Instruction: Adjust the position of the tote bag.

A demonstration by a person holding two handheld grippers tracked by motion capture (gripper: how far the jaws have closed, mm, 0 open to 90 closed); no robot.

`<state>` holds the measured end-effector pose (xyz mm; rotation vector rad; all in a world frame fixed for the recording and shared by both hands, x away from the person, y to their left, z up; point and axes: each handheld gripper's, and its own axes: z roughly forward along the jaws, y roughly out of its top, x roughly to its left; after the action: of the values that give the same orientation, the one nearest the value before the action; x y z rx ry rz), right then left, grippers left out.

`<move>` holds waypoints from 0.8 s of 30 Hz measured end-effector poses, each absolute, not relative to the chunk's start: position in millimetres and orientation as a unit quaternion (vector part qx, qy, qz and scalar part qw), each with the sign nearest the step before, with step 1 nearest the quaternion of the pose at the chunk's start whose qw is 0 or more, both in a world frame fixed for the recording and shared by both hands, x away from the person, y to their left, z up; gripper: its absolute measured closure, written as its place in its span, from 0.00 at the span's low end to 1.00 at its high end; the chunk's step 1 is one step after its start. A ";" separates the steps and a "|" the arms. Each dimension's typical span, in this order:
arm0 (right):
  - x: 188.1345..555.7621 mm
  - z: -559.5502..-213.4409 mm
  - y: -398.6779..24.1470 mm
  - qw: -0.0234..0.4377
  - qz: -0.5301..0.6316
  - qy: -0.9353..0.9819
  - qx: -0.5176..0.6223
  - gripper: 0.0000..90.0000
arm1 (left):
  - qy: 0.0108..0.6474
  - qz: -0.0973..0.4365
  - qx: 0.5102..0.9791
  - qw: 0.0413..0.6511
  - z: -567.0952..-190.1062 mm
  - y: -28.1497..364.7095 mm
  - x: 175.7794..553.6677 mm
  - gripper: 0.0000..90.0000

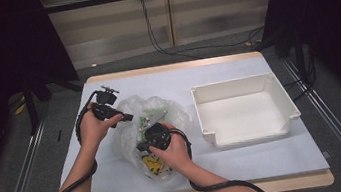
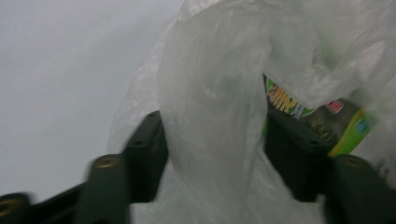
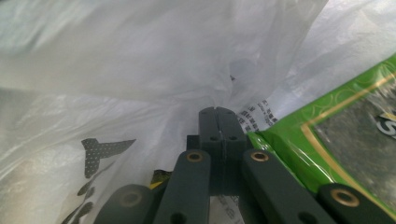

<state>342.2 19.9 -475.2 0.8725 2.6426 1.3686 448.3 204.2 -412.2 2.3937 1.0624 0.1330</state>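
Straddling a fold of the plastic bag [image 2: 210, 121], left gripper [image 2: 212, 154] stood half-open, film between its jaws | right gripper [image 3: 218, 122] pinched shut on bag film | green packet [image 3: 345, 140] lay just right of those jaws

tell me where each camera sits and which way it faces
High view: above the person's side, looking forward and down on the table; both forearms, left gripper and right gripper at the plastic bag, white bin to the right.
Left gripper view: rides the left gripper, fingers either side of a bag fold.
Right gripper view: rides the right gripper, fingers together inside the bag, beside a green packet.
Shared: both gripper views show the bag and green packet.
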 end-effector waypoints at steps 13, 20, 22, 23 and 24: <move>343.7 -462.6 -2.3 0.058 0.416 0.859 0.293 0.95 | 0.359 0.071 0.898 0.242 -425.6 212.8 457.2 0.85; 351.1 -454.0 -14.0 0.065 0.428 0.845 0.314 0.91 | 0.353 0.065 0.902 0.243 -425.2 208.1 456.7 0.85; 351.4 -450.8 -13.7 0.068 0.427 0.846 0.312 0.87 | 0.361 0.068 0.897 0.246 -427.4 205.0 456.0 0.85; 351.4 -448.0 -13.6 0.071 0.427 0.846 0.311 0.87 | 0.352 0.069 0.902 0.239 -426.9 205.2 456.8 0.85; 351.7 -445.5 -14.0 0.073 0.428 0.846 0.309 0.87 | 0.348 0.067 0.904 0.238 -427.2 204.7 457.3 0.85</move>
<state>351.7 -14.0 -445.5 0.9289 2.5410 1.2852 457.3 204.7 -427.2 2.4774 0.9523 0.1844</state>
